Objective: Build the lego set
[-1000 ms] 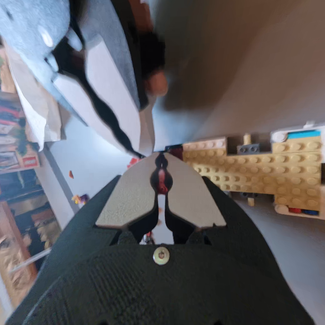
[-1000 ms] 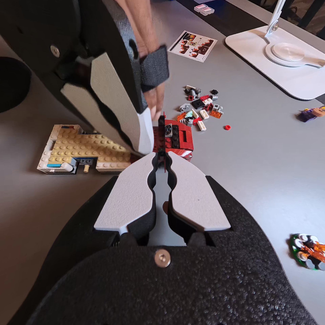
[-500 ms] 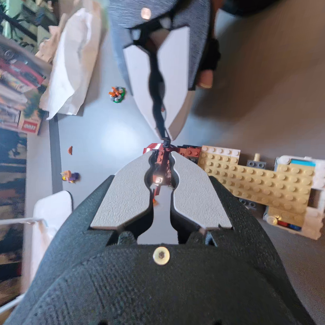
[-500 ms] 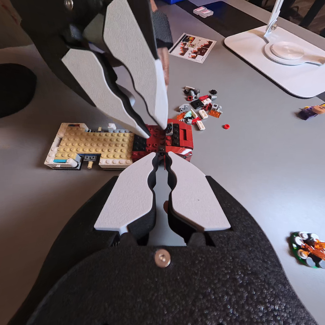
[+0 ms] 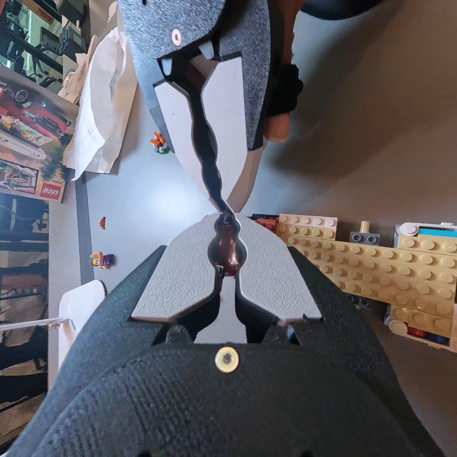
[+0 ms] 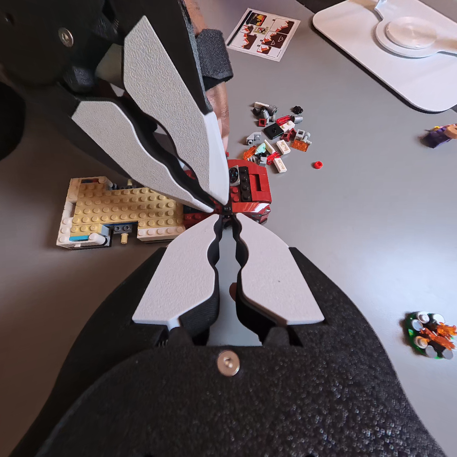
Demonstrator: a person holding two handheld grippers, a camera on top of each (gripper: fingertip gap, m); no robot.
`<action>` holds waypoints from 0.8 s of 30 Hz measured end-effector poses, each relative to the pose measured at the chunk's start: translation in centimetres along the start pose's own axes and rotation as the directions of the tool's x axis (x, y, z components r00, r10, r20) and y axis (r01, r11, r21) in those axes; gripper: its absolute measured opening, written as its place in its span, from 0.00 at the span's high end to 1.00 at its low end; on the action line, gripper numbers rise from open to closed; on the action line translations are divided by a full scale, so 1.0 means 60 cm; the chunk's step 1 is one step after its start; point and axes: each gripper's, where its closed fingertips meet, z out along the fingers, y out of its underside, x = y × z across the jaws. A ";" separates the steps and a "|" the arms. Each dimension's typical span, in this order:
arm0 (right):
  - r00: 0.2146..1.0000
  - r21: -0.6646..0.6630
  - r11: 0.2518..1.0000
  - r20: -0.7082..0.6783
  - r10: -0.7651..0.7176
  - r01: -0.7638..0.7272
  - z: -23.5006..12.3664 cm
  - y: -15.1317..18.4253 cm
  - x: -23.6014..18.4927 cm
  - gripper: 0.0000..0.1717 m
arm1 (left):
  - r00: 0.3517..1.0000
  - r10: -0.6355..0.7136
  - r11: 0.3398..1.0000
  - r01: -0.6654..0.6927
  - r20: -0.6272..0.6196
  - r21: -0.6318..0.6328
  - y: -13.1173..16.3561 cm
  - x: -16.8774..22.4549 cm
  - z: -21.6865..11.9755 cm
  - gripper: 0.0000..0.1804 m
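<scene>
Two grippers meet tip to tip over dark red brick car (image 6: 254,183) on grey table (image 6: 346,222). Right gripper (image 6: 226,217) nips small black piece (image 6: 226,209); left gripper (image 5: 226,217) narrowed onto same piece. Tan plate build (image 6: 123,207) adjoins car.

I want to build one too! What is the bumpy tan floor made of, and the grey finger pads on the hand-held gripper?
The tan floor looks like hard moulded plastic bricks: smooth, slightly glossy, with neat rows of round studs. The grey finger pads on the right hand-held gripper look matte and grainy, probably textured plastic or rubber; the look alone does not settle which.
</scene>
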 end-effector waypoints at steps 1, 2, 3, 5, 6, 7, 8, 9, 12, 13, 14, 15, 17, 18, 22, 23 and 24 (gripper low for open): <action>1.000 -0.002 1.000 0.000 0.000 0.000 0.000 0.000 0.000 0.96 | 1.000 0.021 1.000 -0.021 -0.002 -0.020 0.003 0.001 0.003 0.97; 1.000 -0.003 1.000 0.001 -0.001 0.001 0.000 0.000 0.000 0.96 | 0.999 0.036 0.999 -0.036 -0.008 -0.038 0.006 0.003 0.004 0.97; 1.000 -0.003 1.000 0.001 -0.003 0.003 0.001 0.000 0.000 0.96 | 0.999 0.045 0.998 -0.046 -0.009 -0.046 0.007 0.003 0.005 0.97; 1.000 -0.004 1.000 0.002 -0.008 0.008 0.001 -0.001 0.000 0.96 | 0.998 0.058 0.997 -0.059 -0.007 -0.058 0.009 0.003 0.005 0.98; 1.000 -0.004 1.000 0.002 -0.009 0.009 0.001 -0.001 0.001 0.96 | 0.998 0.065 0.996 -0.065 -0.003 -0.063 0.010 0.002 0.005 0.98; 1.000 -0.004 1.000 0.003 -0.009 0.009 0.001 -0.001 0.001 0.96 | 0.997 0.072 0.995 -0.072 -0.001 -0.068 0.011 0.002 0.005 0.98; 1.000 -0.004 1.000 0.003 -0.011 0.011 0.002 -0.001 0.001 0.96 | 0.997 0.081 0.994 -0.080 0.004 -0.074 0.011 0.001 0.004 0.98; 1.000 -0.003 1.000 0.002 -0.015 0.015 0.002 -0.002 0.001 0.96 | 0.996 0.090 0.993 -0.089 0.009 -0.079 0.012 0.001 0.004 0.99; 1.000 -0.001 1.000 0.002 -0.021 0.021 0.003 -0.002 0.001 0.96 | 0.994 0.110 0.990 -0.108 0.014 -0.093 0.012 0.002 0.004 0.98; 1.000 -0.001 1.000 0.003 -0.023 0.023 0.003 -0.002 0.001 0.96 | 0.993 0.115 0.989 -0.113 0.017 -0.095 0.013 0.002 0.004 0.98; 1.000 -0.002 1.000 0.004 -0.025 0.025 0.003 -0.002 0.000 0.96 | 0.992 0.124 0.988 -0.121 0.025 -0.099 0.013 0.000 0.003 0.97; 1.000 -0.002 1.000 0.004 -0.028 0.028 0.003 -0.003 0.000 0.96 | 0.991 0.132 0.986 -0.129 0.027 -0.102 0.014 0.000 0.003 0.97; 1.000 -0.003 1.000 0.004 -0.029 0.029 0.003 -0.003 0.000 0.95 | 0.990 0.141 0.985 -0.137 0.030 -0.105 0.014 0.000 0.003 0.97; 1.000 -0.003 1.000 0.004 -0.029 0.029 0.003 -0.003 0.000 0.96 | 0.988 0.150 0.983 -0.145 0.032 -0.108 0.014 0.000 0.003 0.98; 0.999 -0.008 0.999 0.005 -0.036 0.036 0.004 -0.004 0.000 0.96 | 0.981 0.189 0.976 -0.183 0.043 -0.122 0.016 -0.001 0.002 0.97; 0.999 -0.013 0.999 0.005 -0.042 0.042 0.004 -0.004 0.000 0.96 | 0.978 0.204 0.972 -0.196 0.049 -0.127 0.016 -0.001 0.002 0.97; 0.999 -0.019 0.999 0.006 -0.047 0.048 0.004 -0.004 0.000 0.96 | 0.975 0.215 0.969 -0.207 0.053 -0.132 0.016 -0.001 0.003 0.97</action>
